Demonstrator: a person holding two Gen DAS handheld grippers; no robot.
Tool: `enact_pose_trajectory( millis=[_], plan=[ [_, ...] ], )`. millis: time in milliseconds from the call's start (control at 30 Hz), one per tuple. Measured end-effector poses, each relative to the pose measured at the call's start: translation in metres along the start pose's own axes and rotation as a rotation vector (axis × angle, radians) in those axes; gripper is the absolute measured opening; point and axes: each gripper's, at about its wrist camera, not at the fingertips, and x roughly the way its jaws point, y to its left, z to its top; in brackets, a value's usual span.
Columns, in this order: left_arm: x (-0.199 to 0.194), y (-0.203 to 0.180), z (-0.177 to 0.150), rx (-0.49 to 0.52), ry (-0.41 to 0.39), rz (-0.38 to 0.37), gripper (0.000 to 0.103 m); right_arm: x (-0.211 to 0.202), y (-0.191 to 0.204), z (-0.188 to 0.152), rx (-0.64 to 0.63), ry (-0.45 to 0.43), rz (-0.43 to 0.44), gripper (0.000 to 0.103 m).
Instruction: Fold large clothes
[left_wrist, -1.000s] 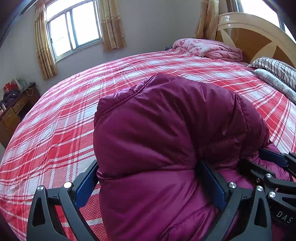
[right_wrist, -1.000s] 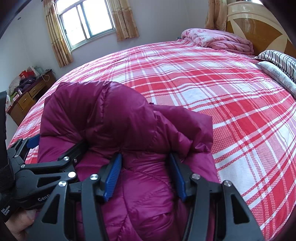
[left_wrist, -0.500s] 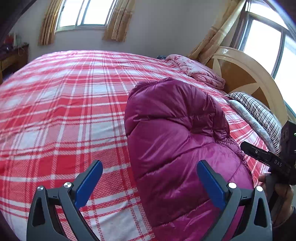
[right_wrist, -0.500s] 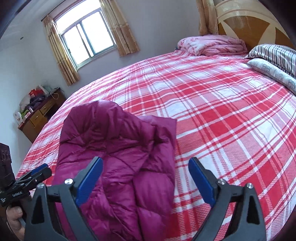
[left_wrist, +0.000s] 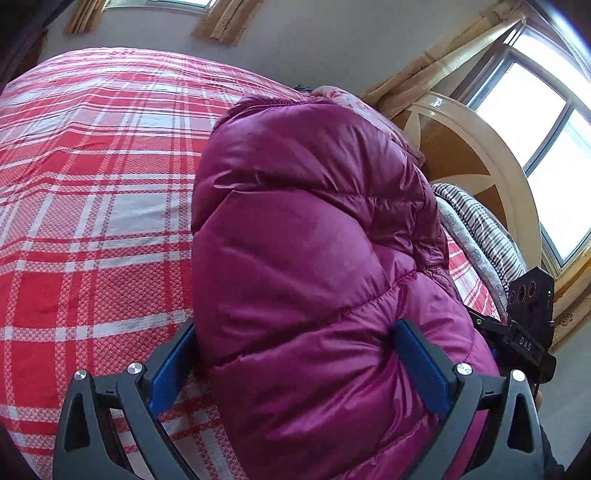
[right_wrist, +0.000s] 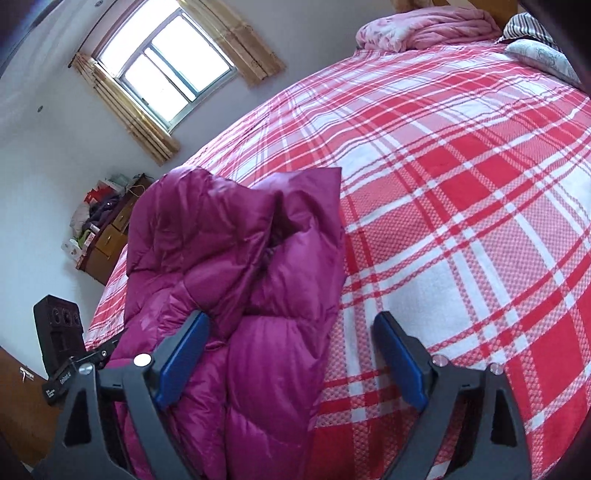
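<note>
A magenta puffer jacket lies bunched in a folded heap on the red plaid bed. My left gripper is open, its blue pads straddling the near end of the jacket. My right gripper is open too; its left pad touches the jacket and its right pad hangs over the plaid cover. Each gripper shows at the edge of the other's view: the right one and the left one.
A wooden headboard with striped pillows stands on the right. A pink folded quilt lies at the far end of the bed. A wooden cabinet with clutter stands by the wall under a curtained window.
Both grippers let go of the jacket and opened a second ago, drew back, and have now come in close again around its near end, still open. Both views tilted.
</note>
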Motion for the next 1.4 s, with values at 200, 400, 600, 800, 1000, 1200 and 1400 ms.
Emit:
enact_pose_trajectory(
  millis=[200,400,600,800,1000,1200,1400],
  plan=[
    [-0.006,-0.02,-0.005,0.058,0.009,-0.037,0.08,0.003,0.016,-0.012,-0.001,0.051,0.08,0.036],
    [-0.041,-0.047,-0.013,0.127,-0.011,0.053,0.055,-0.014,0.045,-0.029,-0.037,0.001,0.041,0.024],
    [-0.09,-0.047,-0.027,0.153,-0.064,0.129,0.054,-0.011,0.09,-0.046,-0.092,0.008,0.084,0.024],
    [-0.143,-0.019,-0.041,0.115,-0.123,0.203,0.054,0.003,0.148,-0.061,-0.179,0.022,0.139,0.024],
    [-0.194,0.011,-0.055,0.091,-0.183,0.296,0.054,0.028,0.201,-0.075,-0.253,0.062,0.207,0.023],
    [-0.232,0.043,-0.066,0.035,-0.225,0.37,0.054,0.061,0.251,-0.086,-0.315,0.117,0.267,0.023],
    [-0.264,0.072,-0.076,-0.021,-0.258,0.433,0.054,0.095,0.292,-0.089,-0.366,0.164,0.312,0.023]
  ],
)
